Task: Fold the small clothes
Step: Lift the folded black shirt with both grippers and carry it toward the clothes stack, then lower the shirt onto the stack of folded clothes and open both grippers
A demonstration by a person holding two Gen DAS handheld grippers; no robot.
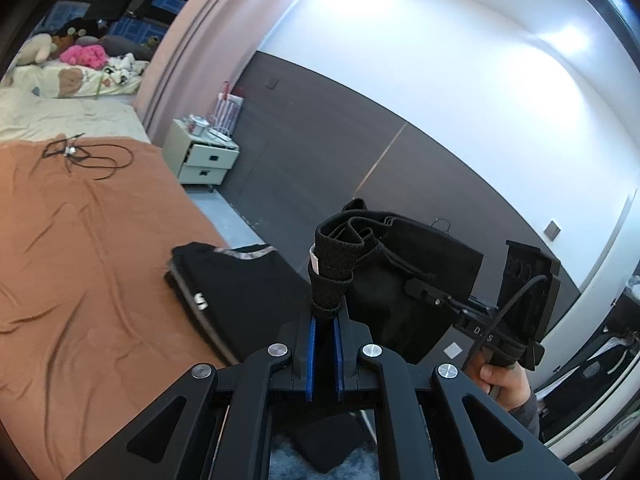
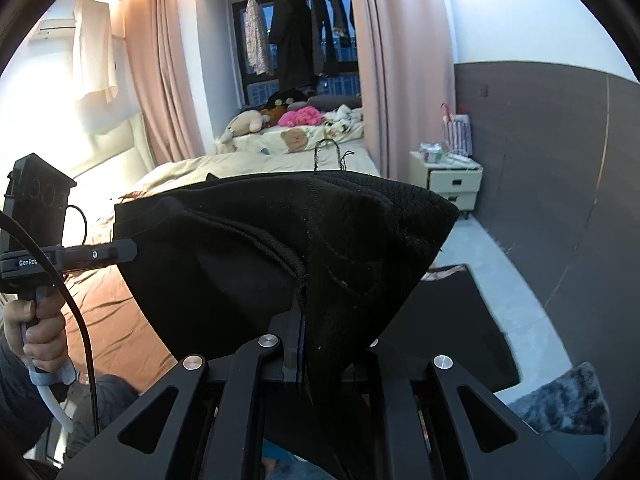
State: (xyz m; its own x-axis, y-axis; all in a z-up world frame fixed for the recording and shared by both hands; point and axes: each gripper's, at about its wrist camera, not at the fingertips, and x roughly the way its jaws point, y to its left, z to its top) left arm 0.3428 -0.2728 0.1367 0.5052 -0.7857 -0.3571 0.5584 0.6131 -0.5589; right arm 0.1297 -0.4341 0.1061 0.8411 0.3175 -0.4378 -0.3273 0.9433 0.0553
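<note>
A small black garment [image 1: 400, 276] hangs in the air between both grippers, above the edge of the bed. My left gripper [image 1: 325, 312] is shut on its bunched elastic waistband. My right gripper [image 2: 301, 304] is shut on another part of the same garment [image 2: 288, 248], which drapes over its fingers and hides them. The right gripper also shows in the left wrist view [image 1: 432, 296], and the left gripper shows in the right wrist view [image 2: 120, 250], each pinching the cloth. A folded black shirt [image 1: 240, 296] lies on the orange bedsheet [image 1: 80, 240] below.
A black cable [image 1: 84, 156] lies on the orange sheet. A bedside cabinet [image 1: 202, 156] stands by the dark wall. Plush toys and pillows [image 2: 280, 120] sit at the head of the bed. A grey rug [image 2: 560, 404] covers the floor.
</note>
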